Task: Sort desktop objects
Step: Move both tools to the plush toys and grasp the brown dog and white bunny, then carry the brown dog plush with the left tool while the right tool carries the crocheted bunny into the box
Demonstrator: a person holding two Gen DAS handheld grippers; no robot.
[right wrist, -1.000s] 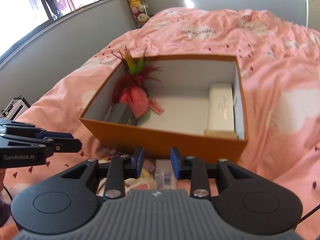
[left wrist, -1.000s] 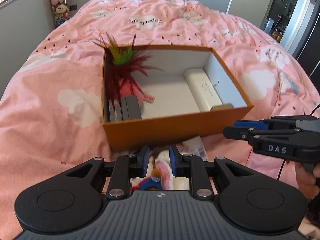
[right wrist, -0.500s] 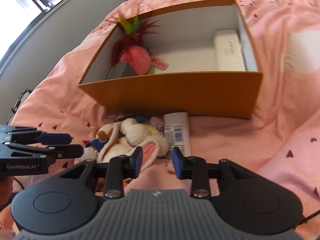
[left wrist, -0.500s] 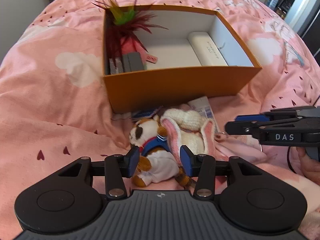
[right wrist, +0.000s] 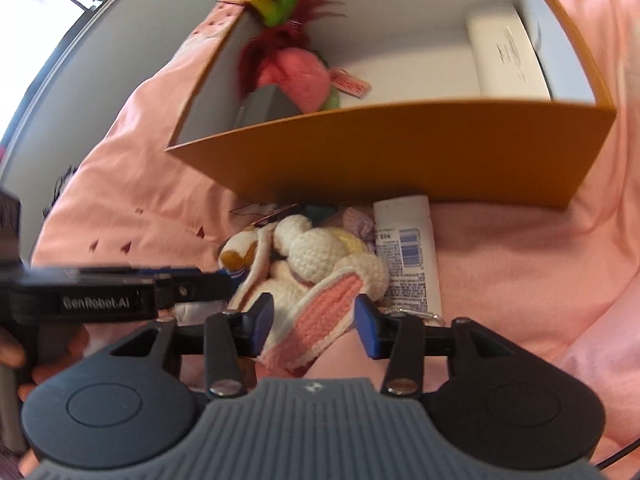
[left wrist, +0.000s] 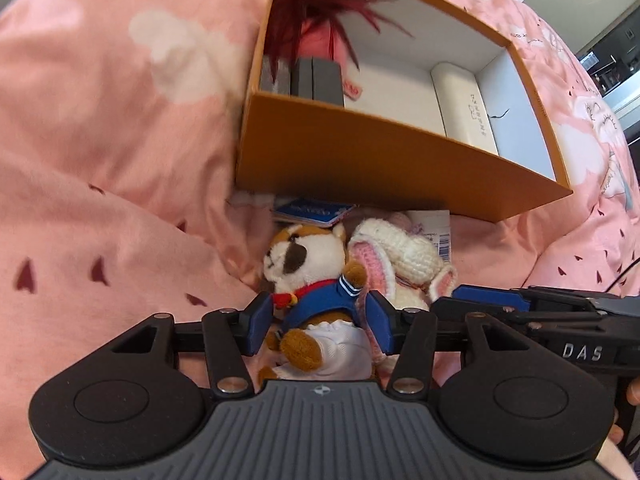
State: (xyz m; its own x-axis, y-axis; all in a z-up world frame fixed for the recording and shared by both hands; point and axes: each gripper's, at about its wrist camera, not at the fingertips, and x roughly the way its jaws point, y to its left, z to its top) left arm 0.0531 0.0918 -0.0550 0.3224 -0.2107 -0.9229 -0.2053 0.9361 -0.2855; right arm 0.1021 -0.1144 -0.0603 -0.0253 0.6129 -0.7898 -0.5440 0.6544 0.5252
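The orange box (left wrist: 384,164) sits open on the pink bedding, white inside; at its 9 o'clock end a pink plush with red and green feathers (left wrist: 320,20) leans beside grey blocks (left wrist: 316,82) standing on edge; at its 3 o'clock end a white case (left wrist: 466,108) lies flat along the wall; just outside the near wall, at 6 o'clock, a brown-and-white plush dog in a blue sailor top (left wrist: 308,280) lies on its back, touching a cream crocheted rabbit with pink-lined ears (right wrist: 320,276) at its 3 o'clock; a white barcoded tube (right wrist: 408,256) lies flat beside the rabbit; a blue card (left wrist: 312,210) is tucked against the box.
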